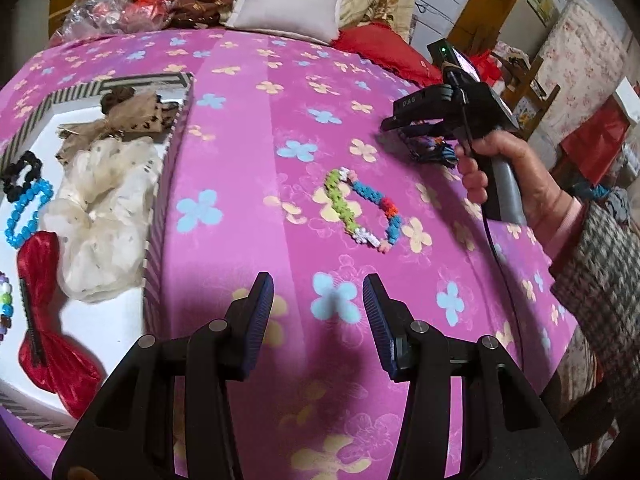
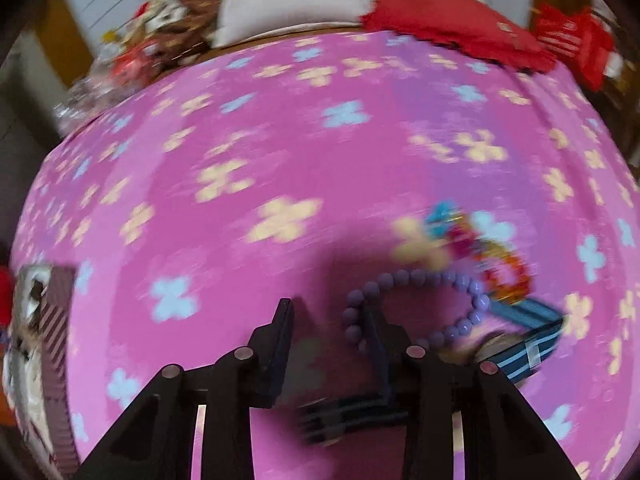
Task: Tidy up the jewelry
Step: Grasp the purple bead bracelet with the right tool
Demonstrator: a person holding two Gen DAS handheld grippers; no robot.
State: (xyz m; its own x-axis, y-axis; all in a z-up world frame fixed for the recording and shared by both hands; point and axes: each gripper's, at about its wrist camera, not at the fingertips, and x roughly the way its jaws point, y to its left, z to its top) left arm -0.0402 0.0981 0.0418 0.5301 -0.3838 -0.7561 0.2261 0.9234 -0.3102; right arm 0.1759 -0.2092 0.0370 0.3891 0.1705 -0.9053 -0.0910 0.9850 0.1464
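A multicoloured bead bracelet (image 1: 362, 208) lies on the pink flowered bedspread (image 1: 248, 140), ahead of my open, empty left gripper (image 1: 318, 300). A striped box (image 1: 160, 208) at the left holds a red bow (image 1: 48, 320), a cream scrunchie (image 1: 108, 208), a blue bead clip (image 1: 28, 212), a black clip and a brown bow. My right gripper (image 1: 404, 122) hovers at the far right over dark striped pieces (image 1: 432, 148). In the blurred right wrist view my right gripper (image 2: 328, 316) is open, its right finger over a purple bead bracelet (image 2: 424, 300), beside a colourful bracelet (image 2: 480, 256) and blue striped bands (image 2: 528, 336).
A white pillow (image 1: 292, 4), a red cushion (image 1: 384, 48) and piled fabrics and plastic bags (image 1: 120, 8) line the far edge of the bed. Furniture and red bags (image 1: 592, 136) stand right of the bed. The striped box edge shows at the left of the right wrist view (image 2: 56, 352).
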